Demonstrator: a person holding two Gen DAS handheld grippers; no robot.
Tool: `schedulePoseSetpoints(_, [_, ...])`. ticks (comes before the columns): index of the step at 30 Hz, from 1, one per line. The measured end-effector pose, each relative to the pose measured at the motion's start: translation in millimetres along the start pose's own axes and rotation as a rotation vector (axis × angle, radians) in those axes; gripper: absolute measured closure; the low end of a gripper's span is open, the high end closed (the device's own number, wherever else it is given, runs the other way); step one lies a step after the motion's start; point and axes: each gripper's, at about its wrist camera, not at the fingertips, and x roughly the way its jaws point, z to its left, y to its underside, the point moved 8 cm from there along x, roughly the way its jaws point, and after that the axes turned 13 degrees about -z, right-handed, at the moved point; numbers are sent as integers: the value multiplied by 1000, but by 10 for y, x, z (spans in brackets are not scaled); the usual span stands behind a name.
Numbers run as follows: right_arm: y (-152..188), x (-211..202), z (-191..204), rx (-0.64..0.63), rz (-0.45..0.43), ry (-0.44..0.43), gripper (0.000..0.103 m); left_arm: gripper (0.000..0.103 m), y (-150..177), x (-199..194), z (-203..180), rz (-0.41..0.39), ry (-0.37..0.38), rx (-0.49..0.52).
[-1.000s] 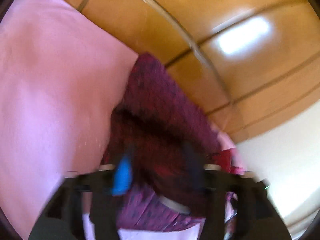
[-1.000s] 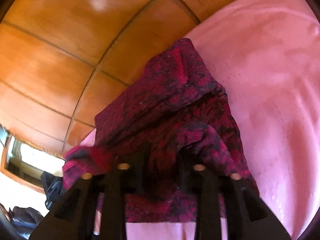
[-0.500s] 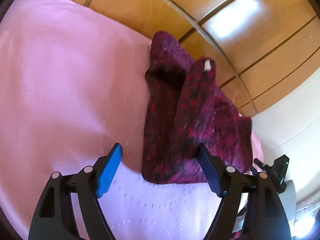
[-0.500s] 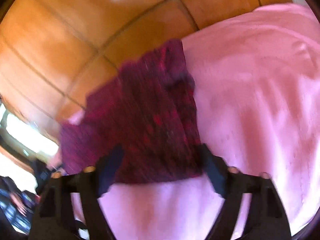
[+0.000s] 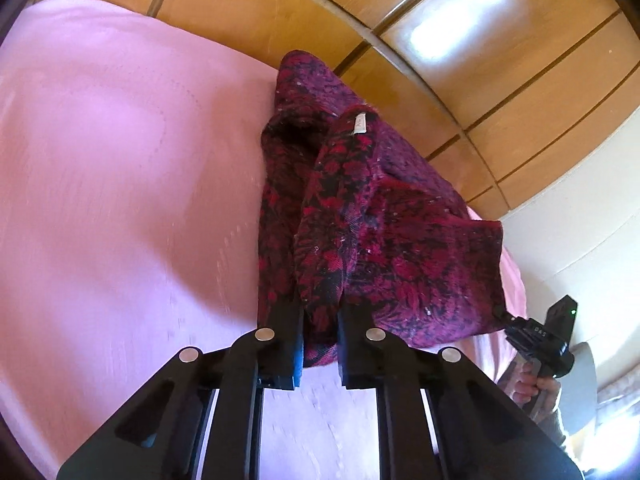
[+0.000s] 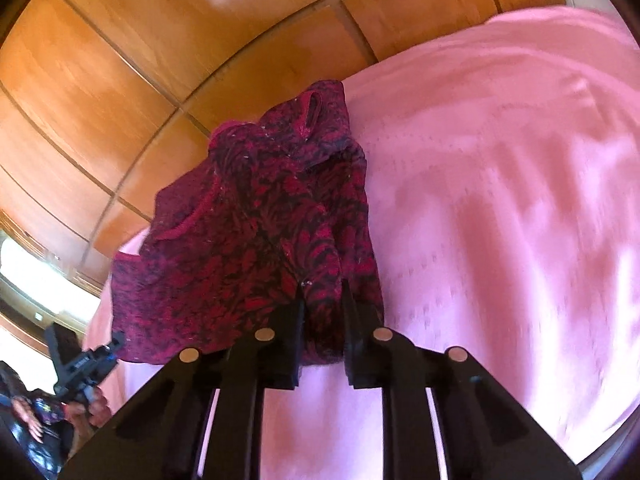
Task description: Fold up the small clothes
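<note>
A dark red and black patterned garment (image 5: pixel 380 240) lies bunched on the pink bed cover (image 5: pixel 120 200), with a white label (image 5: pixel 360 124) showing near its far end. My left gripper (image 5: pixel 320 312) is shut on the garment's near edge, a fold of cloth pinched between the pads. In the right wrist view the garment (image 6: pixel 260 232) also reaches toward me, and my right gripper (image 6: pixel 322 304) is shut on its near edge. Each gripper appears in the other's view at the garment's far corner: the right gripper (image 5: pixel 536 336) and the left gripper (image 6: pixel 88 360), both hand-held.
Wooden wardrobe panels (image 5: pixel 440 40) rise just behind the bed, also seen as wooden panels (image 6: pixel 160 60). The pink cover (image 6: pixel 500 200) spreads wide beside the garment. A bright window (image 6: pixel 24 272) and a pale wall (image 5: pixel 580 220) lie beyond the bed's end.
Half a second ago both grippers stood wide open in front of the garment lying on the cover. Both have since moved in and shut on its near edge.
</note>
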Motion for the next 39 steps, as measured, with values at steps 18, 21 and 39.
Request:
schedulePoseSetpoints(18, [553, -831, -317, 11, 122, 13, 90, 90, 793, -620, -154, 130, 47, -2])
schedulePoseSetpoints(21, [548, -758, -311, -32, 126, 53, 73, 81, 624, -614, -168, 100, -11, 69])
schedulePoseSetpoints(39, [-57, 104, 705, -596, -61, 160, 88, 89, -87, 167, -355, 13, 7, 313])
